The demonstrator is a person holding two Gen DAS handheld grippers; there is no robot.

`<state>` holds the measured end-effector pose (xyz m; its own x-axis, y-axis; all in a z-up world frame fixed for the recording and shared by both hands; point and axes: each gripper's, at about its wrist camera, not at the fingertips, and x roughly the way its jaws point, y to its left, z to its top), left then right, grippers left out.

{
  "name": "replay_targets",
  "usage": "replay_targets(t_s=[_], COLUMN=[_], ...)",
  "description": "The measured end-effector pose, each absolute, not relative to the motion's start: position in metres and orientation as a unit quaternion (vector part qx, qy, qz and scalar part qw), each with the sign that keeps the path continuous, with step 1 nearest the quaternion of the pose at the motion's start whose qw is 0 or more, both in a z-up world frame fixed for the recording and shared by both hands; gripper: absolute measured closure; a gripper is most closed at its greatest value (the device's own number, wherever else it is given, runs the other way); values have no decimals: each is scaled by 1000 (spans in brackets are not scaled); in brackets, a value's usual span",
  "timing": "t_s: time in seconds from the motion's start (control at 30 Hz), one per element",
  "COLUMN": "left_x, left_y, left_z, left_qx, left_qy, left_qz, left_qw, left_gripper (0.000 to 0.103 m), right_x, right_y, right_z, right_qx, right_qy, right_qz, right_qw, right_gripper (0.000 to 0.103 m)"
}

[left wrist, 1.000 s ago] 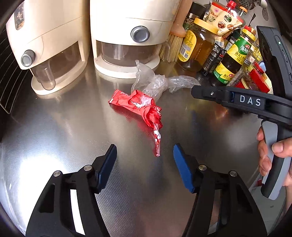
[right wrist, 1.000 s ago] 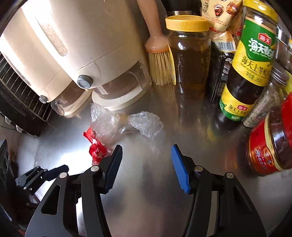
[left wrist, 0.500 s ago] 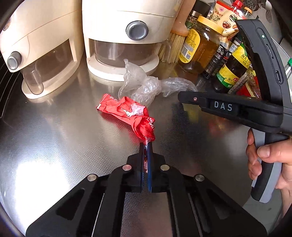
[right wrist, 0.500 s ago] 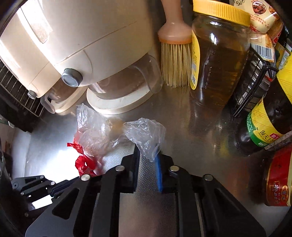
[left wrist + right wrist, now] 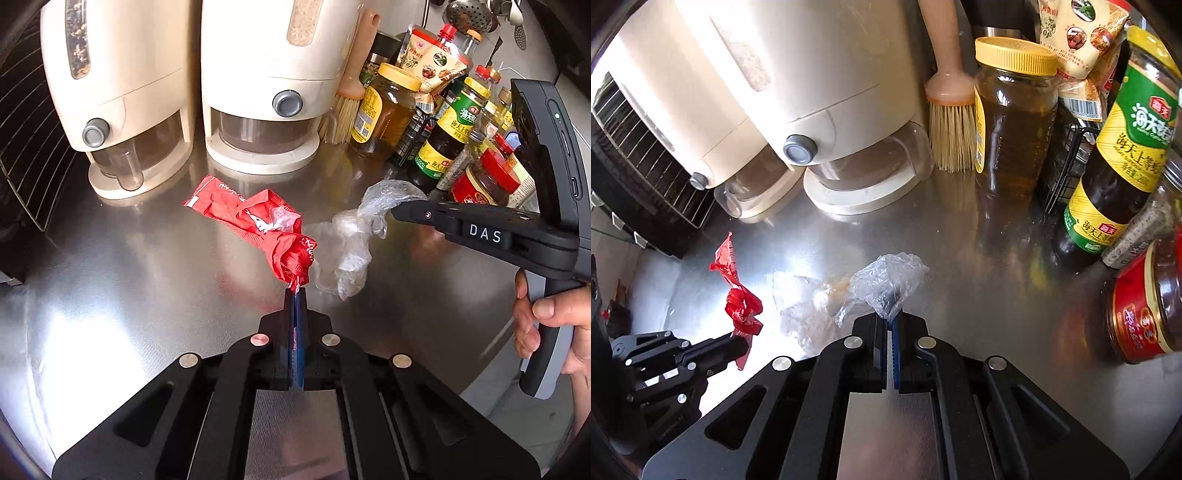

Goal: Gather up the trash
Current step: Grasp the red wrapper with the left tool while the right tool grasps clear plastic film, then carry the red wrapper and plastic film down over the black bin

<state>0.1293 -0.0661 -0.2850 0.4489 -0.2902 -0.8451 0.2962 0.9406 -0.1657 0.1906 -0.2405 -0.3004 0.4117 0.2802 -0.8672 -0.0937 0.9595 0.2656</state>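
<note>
A crumpled red wrapper (image 5: pixel 255 225) hangs from my left gripper (image 5: pixel 295 295), which is shut on its twisted lower end and holds it above the steel counter (image 5: pixel 129 295). In the right wrist view the same red wrapper (image 5: pixel 738 299) shows at the left, clamped by the left gripper (image 5: pixel 740 341). A clear plastic bag (image 5: pixel 882 284) is pinched by my right gripper (image 5: pixel 889 317), which is shut on its bunched end. From the left wrist view the clear bag (image 5: pixel 351 236) dangles from the right gripper (image 5: pixel 397 212), held by a hand (image 5: pixel 546 325).
Two cream dispensers (image 5: pixel 258 92) stand at the back with a wire rack (image 5: pixel 26 147) to their left. A brush (image 5: pixel 951 122), a honey-coloured jar (image 5: pixel 1012 122), a soy sauce bottle (image 5: pixel 1123 158) and a red-labelled jar (image 5: pixel 1145 306) crowd the right side.
Both grippers went from open to shut, the left on the red wrapper, the right on the clear bag. Both pieces have since come up off the counter and moved apart from each other.
</note>
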Motion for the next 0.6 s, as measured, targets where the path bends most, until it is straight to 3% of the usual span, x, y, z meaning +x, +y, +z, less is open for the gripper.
replay_targets(t_s=[0.6], left_x=[-13], left_y=[-25], left_z=[-254], left_qx=[-14], left_qy=[491], left_qz=[-166], left_qw=[855], left_gripper=[103], right_x=[40], right_y=[-212], right_z=[-237], right_qx=[92], right_qy=[502], right_qz=[167], right_qw=[844], right_gripper=[100])
